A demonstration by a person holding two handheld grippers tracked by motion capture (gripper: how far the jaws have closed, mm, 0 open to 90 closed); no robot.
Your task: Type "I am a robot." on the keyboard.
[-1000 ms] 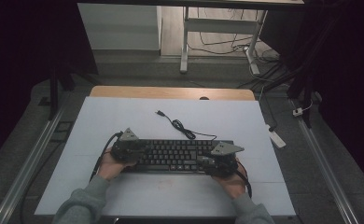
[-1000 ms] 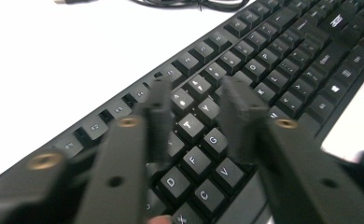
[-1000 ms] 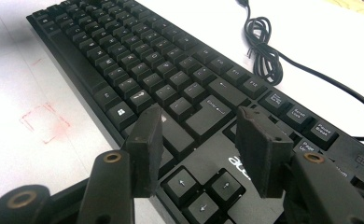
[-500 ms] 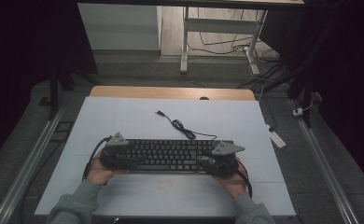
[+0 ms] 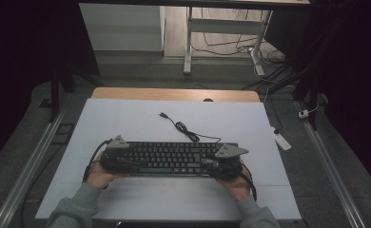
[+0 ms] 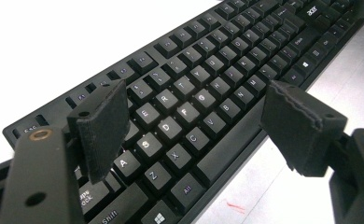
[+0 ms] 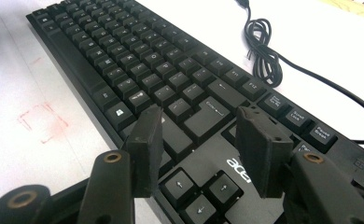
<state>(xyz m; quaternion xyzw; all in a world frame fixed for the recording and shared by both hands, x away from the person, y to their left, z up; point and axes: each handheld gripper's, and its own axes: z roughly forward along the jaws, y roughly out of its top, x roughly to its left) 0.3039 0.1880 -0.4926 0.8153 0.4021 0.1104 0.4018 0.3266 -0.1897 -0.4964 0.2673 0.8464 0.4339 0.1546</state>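
A black Acer keyboard [image 5: 171, 159] lies across the near half of the white table top [image 5: 126, 123]. Its black cable [image 5: 186, 129] curls away behind it and ends in a loose USB plug. My left gripper [image 5: 114, 159] hovers over the keyboard's left end. In the left gripper view it [image 6: 201, 128] is open, one pad above the letter keys [image 6: 171, 128], the other past the front edge. My right gripper [image 5: 221, 165] is at the right end. Its jaws [image 7: 201, 149] stand open over the Acer logo and arrow keys [image 7: 203, 191], with nothing between them.
A faint red square mark [image 5: 167, 186] is drawn on the table in front of the keyboard. A wooden strip [image 5: 174, 94] runs along the table's far edge. A white power strip [image 5: 282, 141] lies on the floor to the right, and metal rails flank the table.
My left gripper has slid leftward along the keyboard to its left end. The right gripper and the keyboard have stayed where they were.
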